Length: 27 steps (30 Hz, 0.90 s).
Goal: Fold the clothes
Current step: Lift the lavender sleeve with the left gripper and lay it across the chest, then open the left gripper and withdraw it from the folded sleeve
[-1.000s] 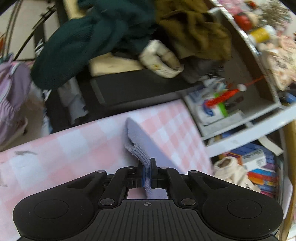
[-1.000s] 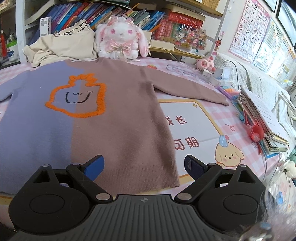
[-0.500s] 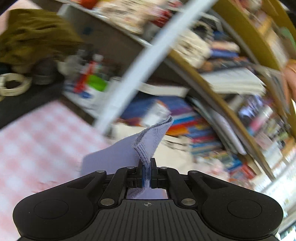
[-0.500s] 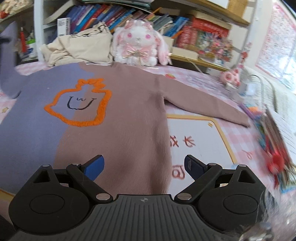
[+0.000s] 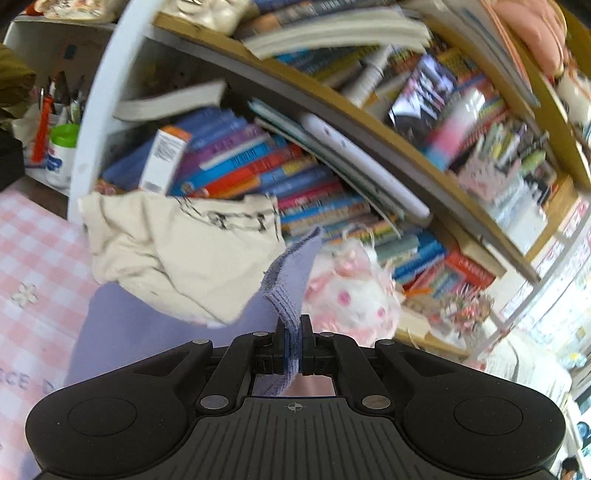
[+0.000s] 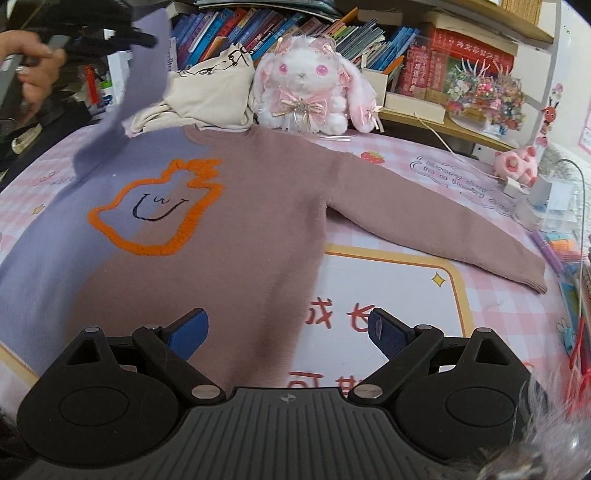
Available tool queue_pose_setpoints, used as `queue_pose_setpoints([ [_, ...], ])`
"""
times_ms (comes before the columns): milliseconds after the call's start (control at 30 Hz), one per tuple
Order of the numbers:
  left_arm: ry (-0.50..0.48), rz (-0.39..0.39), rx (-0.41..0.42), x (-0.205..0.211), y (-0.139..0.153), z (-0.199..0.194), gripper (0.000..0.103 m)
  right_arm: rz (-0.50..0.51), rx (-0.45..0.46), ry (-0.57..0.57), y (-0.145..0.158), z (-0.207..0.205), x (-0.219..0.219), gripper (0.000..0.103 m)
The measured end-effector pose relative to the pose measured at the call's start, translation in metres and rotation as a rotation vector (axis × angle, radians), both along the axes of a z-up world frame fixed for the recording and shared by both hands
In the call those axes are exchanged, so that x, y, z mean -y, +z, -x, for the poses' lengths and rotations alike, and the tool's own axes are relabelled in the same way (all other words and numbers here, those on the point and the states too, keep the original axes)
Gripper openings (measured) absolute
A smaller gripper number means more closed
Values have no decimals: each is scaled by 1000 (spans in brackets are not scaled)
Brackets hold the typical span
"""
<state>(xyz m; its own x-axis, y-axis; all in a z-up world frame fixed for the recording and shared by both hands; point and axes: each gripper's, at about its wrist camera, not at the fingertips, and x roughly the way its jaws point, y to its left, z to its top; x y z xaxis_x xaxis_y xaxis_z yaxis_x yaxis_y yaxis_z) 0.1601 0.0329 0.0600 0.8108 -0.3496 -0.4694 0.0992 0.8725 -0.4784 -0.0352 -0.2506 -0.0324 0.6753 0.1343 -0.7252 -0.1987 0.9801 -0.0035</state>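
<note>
Folding starts with the lilac sleeve (image 5: 291,273), pinched in our left gripper (image 5: 294,328) above the sweater (image 6: 229,236) lying flat on the table (image 6: 491,306); we should lay it straight across the chest. Our right gripper (image 6: 288,328) hovers with jaws apart, holding nothing.

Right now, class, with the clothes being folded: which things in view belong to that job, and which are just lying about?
Part of the job:
- sweater, flat on the table
- lilac sleeve, lifted, pinched in the left gripper
- right gripper, open above the hem

Just lying about:
- plush rabbit
- cream garment
- books
- pink pig toy
</note>
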Motion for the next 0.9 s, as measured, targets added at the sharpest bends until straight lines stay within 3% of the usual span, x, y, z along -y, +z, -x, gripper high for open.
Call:
queue_pose_setpoints([
  [467, -14, -106, -136, 66, -50, -9, 7, -2, 4, 62, -1, 7, 32, 94],
  [600, -15, -52, -224, 71, -64, -7, 56, -11, -8, 46, -2, 9, 38, 94],
  [733, -75, -46, -201, 72, -59, 17, 64, -27, -26, 68, -5, 9, 33, 94],
  [800, -106, -109, -172, 70, -53, 36, 66, -39, -38, 80, -8, 7, 28, 94],
  [900, -105, -261, -123, 60, -47, 68, 80, -53, -58, 81, -11, 5, 19, 93],
])
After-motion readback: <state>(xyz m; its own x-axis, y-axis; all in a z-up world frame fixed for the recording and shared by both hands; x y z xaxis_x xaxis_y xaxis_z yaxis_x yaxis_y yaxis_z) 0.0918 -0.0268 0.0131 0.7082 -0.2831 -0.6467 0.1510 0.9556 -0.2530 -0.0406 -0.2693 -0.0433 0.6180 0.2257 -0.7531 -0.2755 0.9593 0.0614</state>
